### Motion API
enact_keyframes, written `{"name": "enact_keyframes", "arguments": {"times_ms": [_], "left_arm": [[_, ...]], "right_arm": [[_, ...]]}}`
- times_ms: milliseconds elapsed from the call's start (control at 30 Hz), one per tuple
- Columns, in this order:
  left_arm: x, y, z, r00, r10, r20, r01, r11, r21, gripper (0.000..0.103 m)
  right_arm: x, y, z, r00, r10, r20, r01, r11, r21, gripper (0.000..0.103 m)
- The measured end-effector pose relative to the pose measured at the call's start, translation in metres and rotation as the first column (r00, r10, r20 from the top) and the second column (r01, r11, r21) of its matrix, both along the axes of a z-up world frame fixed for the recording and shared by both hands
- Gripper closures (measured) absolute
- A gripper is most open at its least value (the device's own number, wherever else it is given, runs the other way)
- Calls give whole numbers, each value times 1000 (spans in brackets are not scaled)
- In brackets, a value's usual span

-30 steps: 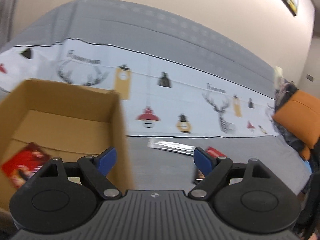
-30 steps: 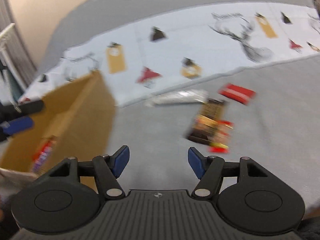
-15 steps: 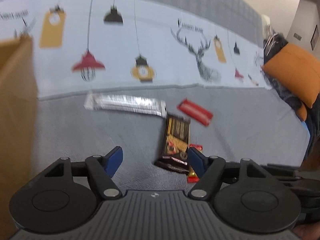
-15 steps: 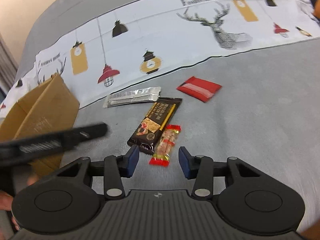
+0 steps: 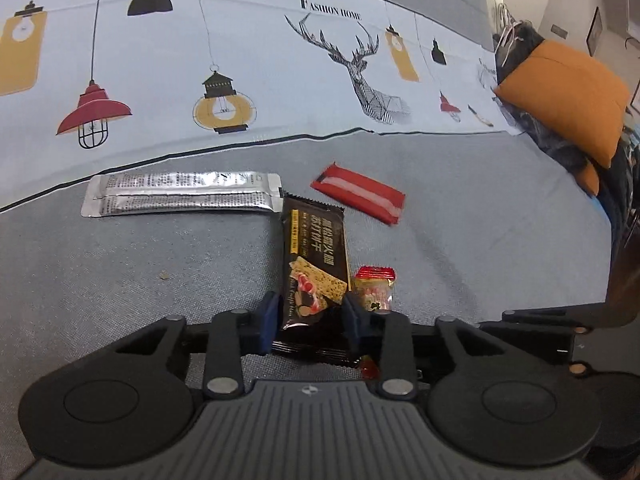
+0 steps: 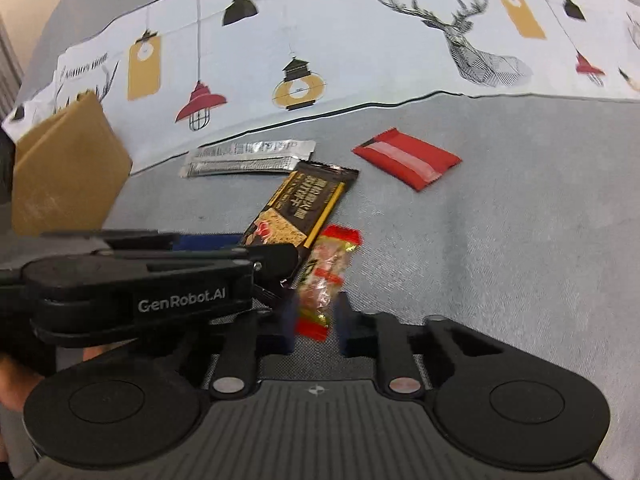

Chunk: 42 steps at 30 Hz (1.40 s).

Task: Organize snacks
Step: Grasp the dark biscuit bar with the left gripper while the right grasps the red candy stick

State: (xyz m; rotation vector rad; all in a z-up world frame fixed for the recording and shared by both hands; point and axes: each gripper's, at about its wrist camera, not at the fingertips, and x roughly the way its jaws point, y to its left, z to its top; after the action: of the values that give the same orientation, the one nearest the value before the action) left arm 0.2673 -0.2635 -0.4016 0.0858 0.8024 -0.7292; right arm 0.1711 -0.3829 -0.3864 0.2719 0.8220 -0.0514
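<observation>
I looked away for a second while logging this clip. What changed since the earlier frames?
Both grippers came down from beside the cardboard box to the snacks. The left gripper now has the black cracker bar between its closing jaws; the right gripper is closing around the small red candy packet. The silver sachets and red packet lie as before.

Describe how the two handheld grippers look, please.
Both the left gripper and right gripper are matte black plastic with blue finger pads, round discs, silver pivot pins and a ribbed centre plate. White "GenRobot.AI" lettering marks the left one's side.
</observation>
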Motion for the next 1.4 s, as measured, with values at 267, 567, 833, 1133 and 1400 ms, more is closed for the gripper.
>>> {"name": "enact_keyframes", "arguments": {"times_ms": [267,567,833,1133,1400], "left_arm": [[-9,44,17,995,56,-85,-55,998,6,88],[5,36,22,983,131,-131,-137,990,-36,16],[5,12,1,993,113,23,-115,990,87,57],[-2,34,17,996,33,-86,-27,997,75,63],[-22,8,-1,998,21,62,-33,980,195,45]], "right_arm": [[-10,-2,9,1000,-20,-2,20,998,-67,97],[-20,-7,14,999,-40,6,40,999,-7,99],[-1,-18,0,995,-99,6,98,991,88,60],[-8,-8,13,998,-58,-6,58,998,-9,83],[-7,-2,-1,999,-18,-26,16,999,-49,79]]}}
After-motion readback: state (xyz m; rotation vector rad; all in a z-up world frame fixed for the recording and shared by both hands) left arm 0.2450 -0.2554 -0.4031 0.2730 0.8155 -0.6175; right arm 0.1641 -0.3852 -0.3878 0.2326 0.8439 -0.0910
